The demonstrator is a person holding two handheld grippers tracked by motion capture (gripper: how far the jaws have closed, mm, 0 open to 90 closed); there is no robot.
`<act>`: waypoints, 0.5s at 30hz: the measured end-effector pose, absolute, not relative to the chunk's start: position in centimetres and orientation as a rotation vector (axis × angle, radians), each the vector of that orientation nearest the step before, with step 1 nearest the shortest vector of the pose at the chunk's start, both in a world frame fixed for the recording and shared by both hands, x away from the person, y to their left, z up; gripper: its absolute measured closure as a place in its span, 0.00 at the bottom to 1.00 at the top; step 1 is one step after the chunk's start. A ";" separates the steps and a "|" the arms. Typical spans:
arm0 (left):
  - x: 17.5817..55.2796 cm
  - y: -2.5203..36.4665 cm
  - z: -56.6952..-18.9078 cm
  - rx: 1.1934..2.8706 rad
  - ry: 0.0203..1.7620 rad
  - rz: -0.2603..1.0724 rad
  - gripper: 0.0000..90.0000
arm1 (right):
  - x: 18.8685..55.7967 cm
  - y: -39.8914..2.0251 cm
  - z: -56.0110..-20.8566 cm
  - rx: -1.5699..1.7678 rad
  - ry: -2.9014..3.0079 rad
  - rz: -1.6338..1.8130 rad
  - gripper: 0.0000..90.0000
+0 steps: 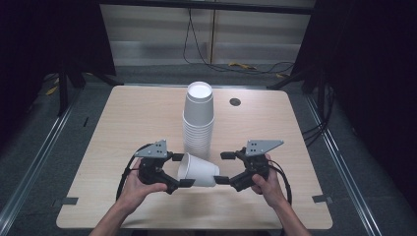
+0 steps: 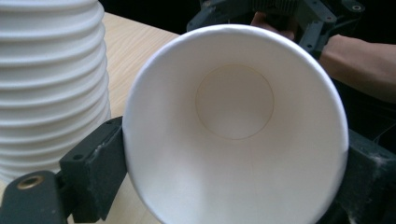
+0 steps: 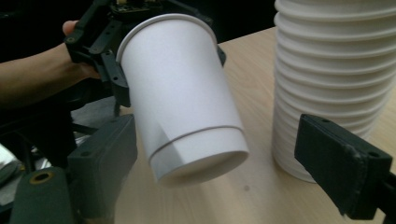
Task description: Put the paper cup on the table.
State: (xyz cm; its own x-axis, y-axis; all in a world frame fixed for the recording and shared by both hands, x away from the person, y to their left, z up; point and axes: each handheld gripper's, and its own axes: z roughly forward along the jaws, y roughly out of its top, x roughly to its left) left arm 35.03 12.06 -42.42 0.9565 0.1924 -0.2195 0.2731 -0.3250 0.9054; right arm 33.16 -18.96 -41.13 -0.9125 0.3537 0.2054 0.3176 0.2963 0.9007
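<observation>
We hold single cup (image 1: pixel 197 169) sideways above counter (image 1: pixel 123 123), left gripper (image 1: pixel 183 170) jaws clamped on its rim end. Right gripper (image 1: pixel 223 167) jaws apart around base, not touching. Risk: thin rim buckles under squeeze; swinging cup clips cup stack (image 1: pixel 197 123) just behind, topples it.

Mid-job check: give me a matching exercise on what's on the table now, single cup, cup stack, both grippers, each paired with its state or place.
Things:
1. single cup
2. cup stack
3. left gripper
4. right gripper

States or places:
A. jaws open, one on either side of the cup's base end
B. upright at the middle of the table
C. lying sideways, held by its rim end
D. jaws closed on the cup's rim

Pairs: 1-C, 2-B, 3-D, 4-A
</observation>
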 end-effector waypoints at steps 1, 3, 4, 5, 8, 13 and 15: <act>35.0 12.2 -42.4 1.921 0.339 -0.082 0.12 | 33.1 -19.0 -41.1 0.655 2.488 1.718 0.15; 35.1 12.3 -42.4 1.920 0.347 -0.069 0.12 | 33.0 -19.0 -41.1 0.677 2.450 1.684 0.15; 35.1 12.4 -42.4 1.925 0.349 -0.069 0.12 | 32.9 -19.0 -41.1 0.690 2.423 1.654 0.15; 35.0 12.5 -42.4 1.928 0.355 -0.067 0.12 | 32.7 -19.0 -41.1 0.696 2.397 1.628 0.15; 35.0 13.0 -42.3 1.942 0.366 -0.063 0.12 | 32.6 -19.1 -41.3 0.754 2.333 1.572 0.15; 35.1 13.8 -41.9 1.978 0.390 -0.044 0.12 | 32.6 -19.5 -41.8 0.800 2.251 1.539 0.15; 35.1 14.0 -41.8 1.986 0.401 -0.036 0.12 | 32.5 -19.8 -41.9 0.809 2.223 1.531 0.15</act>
State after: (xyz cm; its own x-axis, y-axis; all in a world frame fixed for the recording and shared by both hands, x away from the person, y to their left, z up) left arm 35.14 14.05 -41.77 0.9433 0.2632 -0.2023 0.2948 -0.3840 0.8750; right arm 32.53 -19.76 -41.93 -0.7877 0.6138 0.0527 0.2682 0.2647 0.9263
